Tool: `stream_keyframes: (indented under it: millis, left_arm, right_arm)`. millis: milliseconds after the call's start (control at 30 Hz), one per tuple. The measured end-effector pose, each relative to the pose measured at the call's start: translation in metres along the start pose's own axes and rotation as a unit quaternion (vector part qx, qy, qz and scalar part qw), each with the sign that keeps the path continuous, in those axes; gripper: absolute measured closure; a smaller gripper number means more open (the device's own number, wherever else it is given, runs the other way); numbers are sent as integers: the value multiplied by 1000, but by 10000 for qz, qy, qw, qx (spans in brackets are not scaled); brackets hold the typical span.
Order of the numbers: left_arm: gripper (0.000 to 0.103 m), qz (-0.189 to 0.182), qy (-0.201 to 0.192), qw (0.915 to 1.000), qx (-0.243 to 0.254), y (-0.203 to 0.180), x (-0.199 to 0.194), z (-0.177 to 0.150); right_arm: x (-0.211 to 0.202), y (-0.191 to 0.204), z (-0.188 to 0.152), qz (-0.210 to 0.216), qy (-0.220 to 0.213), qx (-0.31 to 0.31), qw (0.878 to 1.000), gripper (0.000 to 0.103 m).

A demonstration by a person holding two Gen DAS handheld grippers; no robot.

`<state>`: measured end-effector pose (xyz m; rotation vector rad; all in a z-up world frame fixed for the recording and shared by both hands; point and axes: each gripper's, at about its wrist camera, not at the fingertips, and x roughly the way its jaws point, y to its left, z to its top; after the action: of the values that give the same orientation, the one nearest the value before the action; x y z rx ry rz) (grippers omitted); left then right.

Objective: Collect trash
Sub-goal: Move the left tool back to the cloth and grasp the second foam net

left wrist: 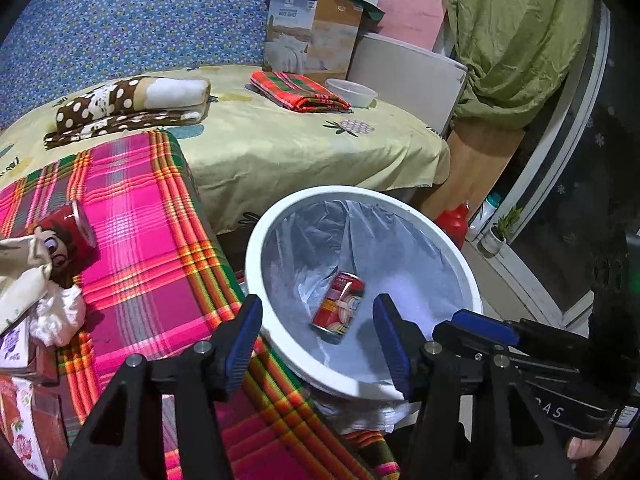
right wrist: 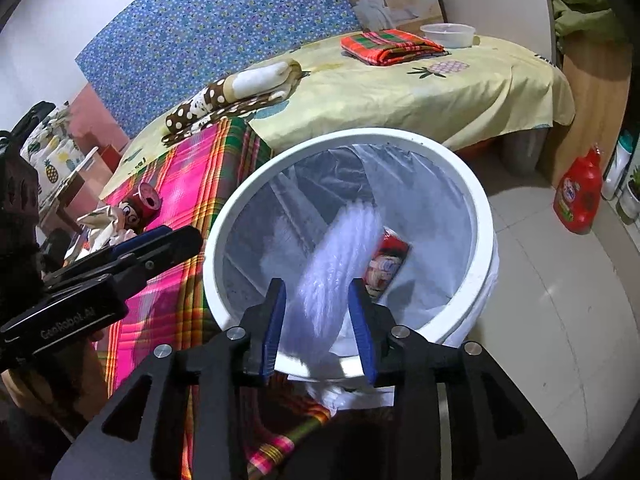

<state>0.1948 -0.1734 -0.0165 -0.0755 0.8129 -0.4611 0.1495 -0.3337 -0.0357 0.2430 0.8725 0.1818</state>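
Note:
A white bin (left wrist: 256, 248) with a clear liner stands beside the bed, and a red can (left wrist: 340, 306) lies at its bottom. Over the bin's near rim my left gripper (left wrist: 318, 308) is open and holds nothing. My right gripper (right wrist: 316, 286) hangs over the same bin (right wrist: 480, 216). A white, motion-blurred wad (right wrist: 340, 252) shows between its parted pads, partly hiding the red can (right wrist: 390, 256). On the pink plaid cloth (left wrist: 152, 240) lie another red can (left wrist: 76, 224) with a cartoon face and a crumpled white tissue (left wrist: 60, 316).
The bed's yellow sheet (left wrist: 280, 152) carries a folded plaid cloth (left wrist: 300, 90), a polka-dot bundle (left wrist: 120, 100), a plastic bowl (left wrist: 352, 92) and a cardboard box (left wrist: 312, 36). A red detergent bottle (right wrist: 578, 196) stands on the tiled floor at the right.

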Motion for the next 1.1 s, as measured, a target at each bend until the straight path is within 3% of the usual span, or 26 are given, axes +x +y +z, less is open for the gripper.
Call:
stream_keyframes:
  millis: [200, 467, 1100]
  left_arm:
    - [44, 67, -100, 9999, -109, 7, -19, -8]
    - [44, 257, -343, 9989, -181, 15, -54, -25]
    - [44, 1323, -586, 9869, -713, 70, -122, -82]
  right_arm:
    - [-6, 6, -1, 21, -96, -24, 9999, 64]
    - [-18, 24, -6, 348, -291, -183, 9988, 61]
    - [-20, 92, -30, 965, -122, -904, 9912, 61]
